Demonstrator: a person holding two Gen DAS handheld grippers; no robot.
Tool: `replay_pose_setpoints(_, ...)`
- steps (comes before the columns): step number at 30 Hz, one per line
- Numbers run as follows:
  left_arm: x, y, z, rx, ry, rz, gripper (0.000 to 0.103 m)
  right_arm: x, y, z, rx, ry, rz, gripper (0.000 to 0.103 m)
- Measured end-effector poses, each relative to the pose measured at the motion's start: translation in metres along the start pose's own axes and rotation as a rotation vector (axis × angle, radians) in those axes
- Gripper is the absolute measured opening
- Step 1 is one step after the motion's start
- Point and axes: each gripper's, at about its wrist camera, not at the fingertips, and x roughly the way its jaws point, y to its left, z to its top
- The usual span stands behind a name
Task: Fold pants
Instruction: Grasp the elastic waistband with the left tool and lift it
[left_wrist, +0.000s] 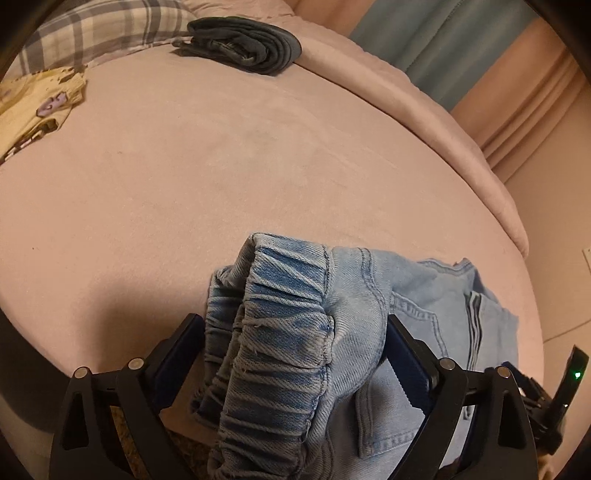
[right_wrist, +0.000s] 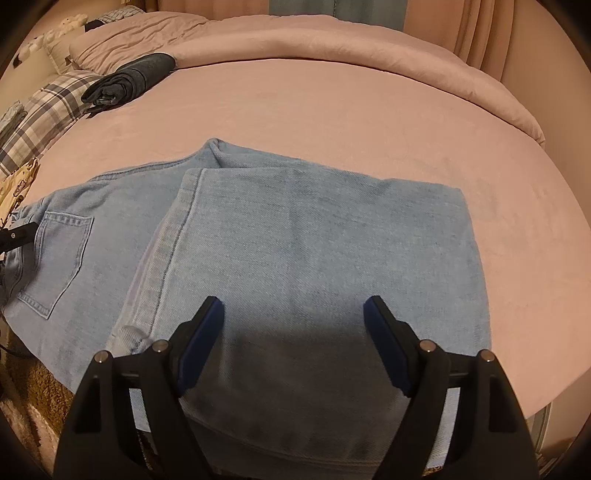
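The light-blue jeans (right_wrist: 295, 236) lie folded on the pink bed (left_wrist: 221, 166). At their waistband, the left gripper (left_wrist: 295, 343) straddles the elastic, jaws released. The right gripper (right_wrist: 293, 317) hovers spread above the leg fold. Pinch both layers evenly before lifting.

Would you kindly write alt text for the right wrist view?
Light blue jeans lie folded on a pink bed, with the right tool open just above them. Dark folded pants sit at the far left.
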Motion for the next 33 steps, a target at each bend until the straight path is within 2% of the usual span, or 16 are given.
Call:
replay_pose_setpoints(2,0.000,-0.001,-0.001,0.001,0.003,0.012,0.083,0.000,-0.001,0.000,0.000,-0.004,-0.001,0.080)
replay_pose_setpoints(3,0.000,-0.001,-0.002,-0.007,0.005,0.011,0.074,0.000,-0.001,-0.001,0.001,-0.006,0.000,0.080)
replay_pose_setpoints(5,-0.006,-0.004,-0.004,-0.021,0.000,-0.001,0.063,0.000,-0.001,-0.001,0.002,-0.008,0.002,0.080)
replay_pose_setpoints(6,-0.011,-0.008,-0.005,-0.012,-0.007,0.008,0.050,0.000,-0.002,-0.001,0.002,-0.009,0.003,0.080)
replay_pose_setpoints(8,-0.028,-0.024,-0.008,0.021,-0.049,0.030,0.042,0.000,-0.003,-0.001,0.003,-0.009,0.007,0.080)
replay_pose_setpoints(11,-0.055,-0.053,-0.009,0.096,-0.118,0.041,0.042,-0.001,-0.006,-0.002,0.009,-0.012,0.016,0.080)
replay_pose_setpoints(13,-0.073,-0.070,-0.008,0.117,-0.142,-0.009,0.042,-0.002,-0.007,-0.002,0.010,-0.011,0.021,0.080)
replay_pose_setpoints(16,-0.087,-0.091,-0.003,0.151,-0.151,-0.074,0.042,-0.004,-0.011,-0.002,0.026,-0.016,0.038,0.080)
replay_pose_setpoints(20,-0.100,-0.121,-0.007,0.215,-0.152,-0.099,0.042,-0.008,-0.016,-0.002,0.061,-0.027,0.074,0.076)
replay_pose_setpoints(27,-0.088,-0.178,-0.016,0.319,-0.099,-0.159,0.042,-0.020,-0.036,-0.005,0.148,-0.061,0.117,0.076)
replay_pose_setpoints(33,-0.051,-0.212,-0.026,0.351,0.009,-0.206,0.043,-0.028,-0.055,-0.015,0.210,-0.082,0.138,0.076)
